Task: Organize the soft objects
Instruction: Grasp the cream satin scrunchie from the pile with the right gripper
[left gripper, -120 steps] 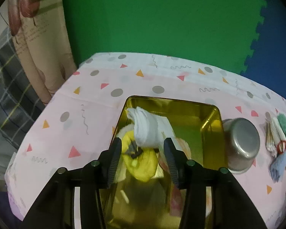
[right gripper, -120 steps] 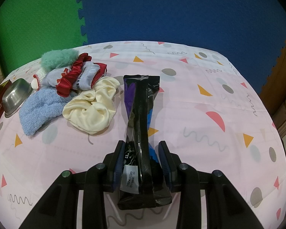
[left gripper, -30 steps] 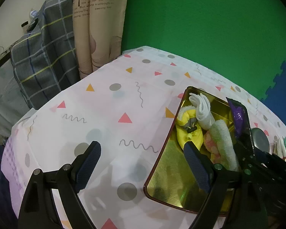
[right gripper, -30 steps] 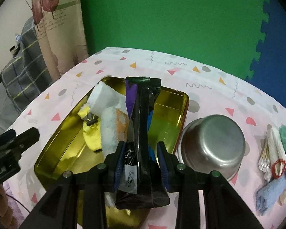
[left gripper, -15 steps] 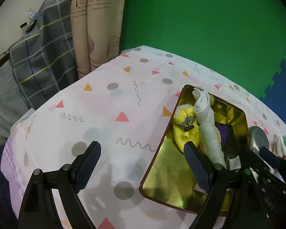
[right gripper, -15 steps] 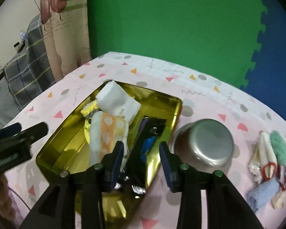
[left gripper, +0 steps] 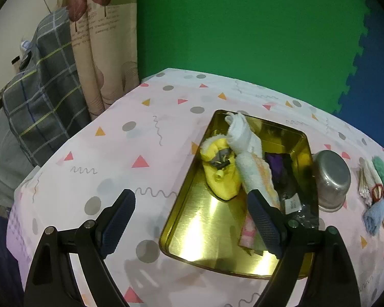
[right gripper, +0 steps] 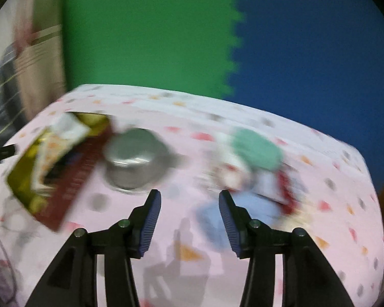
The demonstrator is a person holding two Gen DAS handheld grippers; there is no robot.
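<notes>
Right wrist view: our right gripper (right gripper: 190, 217) has just been opening, empty; we line up squarely over the blue cloth (right gripper: 212, 212) before closing.

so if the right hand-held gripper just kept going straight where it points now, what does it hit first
Most likely the light blue cloth at the near edge of the soft pile. It lies between the open, empty jaws of the right hand-held gripper, slightly right of centre. The frame is motion-blurred, so depth is uncertain; bare tablecloth could come first.
</notes>
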